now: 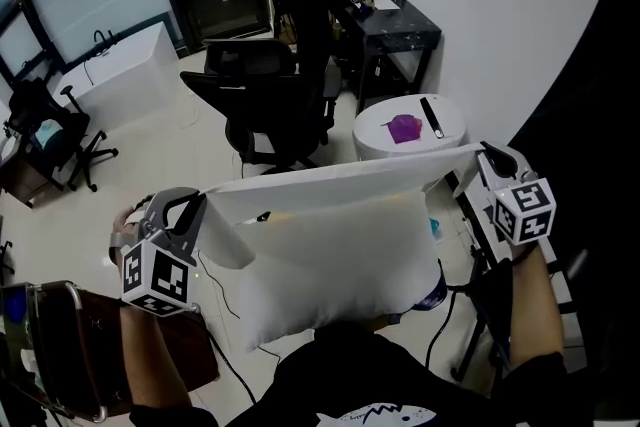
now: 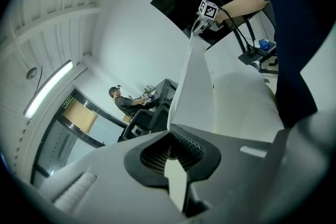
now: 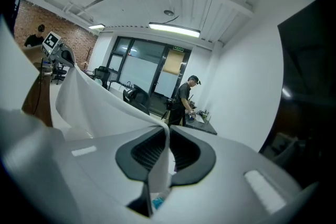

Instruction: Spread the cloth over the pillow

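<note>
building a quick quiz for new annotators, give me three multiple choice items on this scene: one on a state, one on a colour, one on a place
1. The left gripper's jaws are:
A. wide open
B. shut on the cloth
C. shut on nothing

2. The cloth is:
A. red
B. black
C. white

3. The purple object lies:
A. on the round table
B. on the cloth
C. in the left gripper's jaws

Key: B, the left gripper view shows the cloth edge pinched between the jaws; C, it is plain white in every view; A, the head view shows it on the white tabletop beyond the cloth.
</note>
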{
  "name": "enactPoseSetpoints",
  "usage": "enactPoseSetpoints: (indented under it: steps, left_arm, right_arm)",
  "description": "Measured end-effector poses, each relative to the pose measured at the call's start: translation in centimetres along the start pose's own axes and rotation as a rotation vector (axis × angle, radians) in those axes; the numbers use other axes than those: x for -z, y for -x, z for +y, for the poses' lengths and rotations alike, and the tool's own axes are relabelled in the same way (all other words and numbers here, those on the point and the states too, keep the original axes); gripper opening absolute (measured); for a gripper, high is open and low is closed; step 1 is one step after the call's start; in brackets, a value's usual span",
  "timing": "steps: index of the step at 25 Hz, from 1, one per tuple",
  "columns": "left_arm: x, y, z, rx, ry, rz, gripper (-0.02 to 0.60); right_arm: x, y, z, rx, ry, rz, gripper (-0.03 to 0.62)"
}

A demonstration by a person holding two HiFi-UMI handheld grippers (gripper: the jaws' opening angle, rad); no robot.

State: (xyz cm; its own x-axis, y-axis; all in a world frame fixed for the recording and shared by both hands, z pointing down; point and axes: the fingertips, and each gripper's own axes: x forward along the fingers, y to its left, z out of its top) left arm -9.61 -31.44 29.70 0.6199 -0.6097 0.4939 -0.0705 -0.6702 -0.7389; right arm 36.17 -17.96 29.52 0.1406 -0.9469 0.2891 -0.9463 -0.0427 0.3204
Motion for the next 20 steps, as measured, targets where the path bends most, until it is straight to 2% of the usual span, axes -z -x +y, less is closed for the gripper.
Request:
enactPoseSetpoints:
  steps: [3, 10, 20]
  left_arm:
    - [0.6, 0.9, -2.5, 0.035, 0.007, 0.012, 0.0]
    - [1.7, 3.6, -8.8, 0.135, 0.014, 0.073, 0.0]
    - [2.8, 6.6, -19.0, 0.26, 0.038, 0.158, 0.0]
  right_arm:
    - [1.1, 1.6, 1.0, -0.024, -0.003, 0.0, 0.034]
    - [5.1, 5.7, 3.9, -0.153, 0.052, 0.01, 0.034]
    - [11.8, 10.8, 7.1, -0.285, 0.015, 0.083, 0.034]
